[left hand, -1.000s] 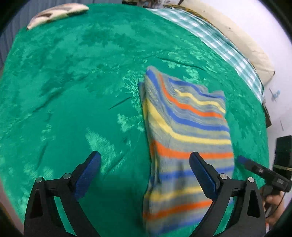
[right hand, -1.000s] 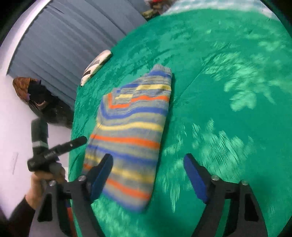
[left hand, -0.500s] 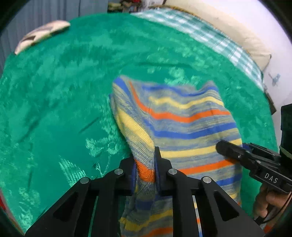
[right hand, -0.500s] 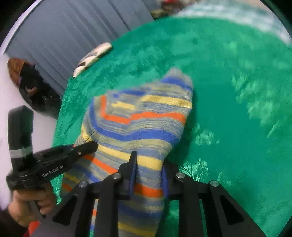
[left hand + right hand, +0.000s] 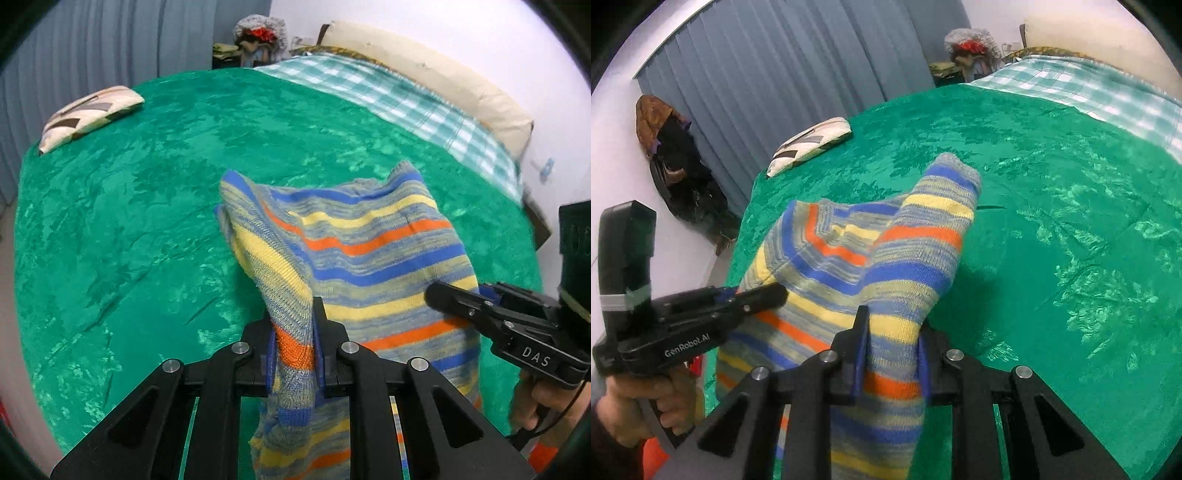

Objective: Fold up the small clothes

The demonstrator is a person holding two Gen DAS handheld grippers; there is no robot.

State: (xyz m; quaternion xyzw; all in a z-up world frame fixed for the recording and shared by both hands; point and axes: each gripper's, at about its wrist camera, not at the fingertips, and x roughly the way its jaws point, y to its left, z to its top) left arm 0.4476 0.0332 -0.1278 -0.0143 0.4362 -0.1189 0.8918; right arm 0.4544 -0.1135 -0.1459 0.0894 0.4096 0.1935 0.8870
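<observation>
Green velvet bedspread [image 5: 147, 206] across the whole bed, checked sheet [image 5: 399, 99] along its far edge. Striped knit garment [image 5: 369, 243] lifted off the spread near the middle, sagging between two grips. Patterned pillow [image 5: 88, 114] at the far corner. Left gripper [image 5: 293, 350] clamped on one garment edge; right gripper [image 5: 891, 363] pinched on the opposite edge.

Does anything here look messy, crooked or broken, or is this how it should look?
Nothing looks damaged or spilled. The striped knit garment hangs bunched and uneven, but only because the left claw and right claw each pinch its near edge, lifting it off the green bedspread.
</observation>
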